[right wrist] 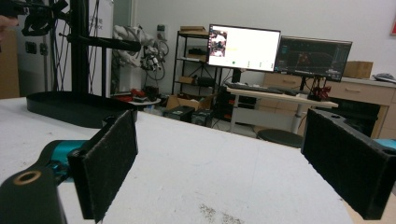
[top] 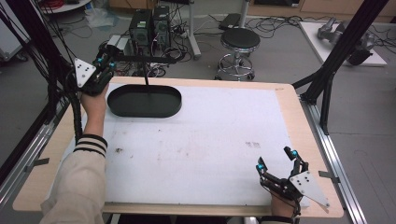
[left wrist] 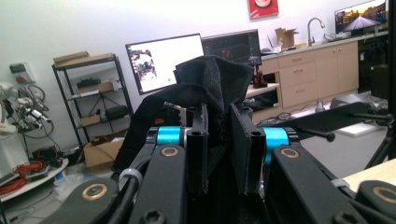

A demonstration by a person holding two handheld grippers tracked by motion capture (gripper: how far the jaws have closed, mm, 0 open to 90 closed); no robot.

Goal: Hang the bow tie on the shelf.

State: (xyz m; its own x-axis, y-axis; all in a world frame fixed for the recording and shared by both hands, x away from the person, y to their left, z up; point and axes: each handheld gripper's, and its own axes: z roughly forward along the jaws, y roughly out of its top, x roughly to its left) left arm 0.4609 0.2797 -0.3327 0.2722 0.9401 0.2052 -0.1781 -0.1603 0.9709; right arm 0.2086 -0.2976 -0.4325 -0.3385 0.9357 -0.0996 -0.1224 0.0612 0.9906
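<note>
My left gripper [top: 106, 61] is raised over the table's far left corner, by the left end of a black rack's horizontal bar [top: 144, 59]. In the left gripper view its jaws [left wrist: 219, 114] are shut on a bunched black cloth [left wrist: 210, 79] that stands up between the pads. The rack's thin pole rises from a black oval base [top: 144, 106] on the white mat. My right gripper [top: 275, 157] rests near the table's front right corner, jaws wide apart. Nothing lies between its pads [right wrist: 109, 161] in the right gripper view, where the rack base [right wrist: 70, 109] sits far off at the left.
A white mat [top: 201, 140] covers most of the wooden table. Beyond the far edge are a round stool [top: 239, 42], computer towers [top: 149, 28] and floor cables. A black frame strut [top: 336, 60] slants down past the table's far right corner.
</note>
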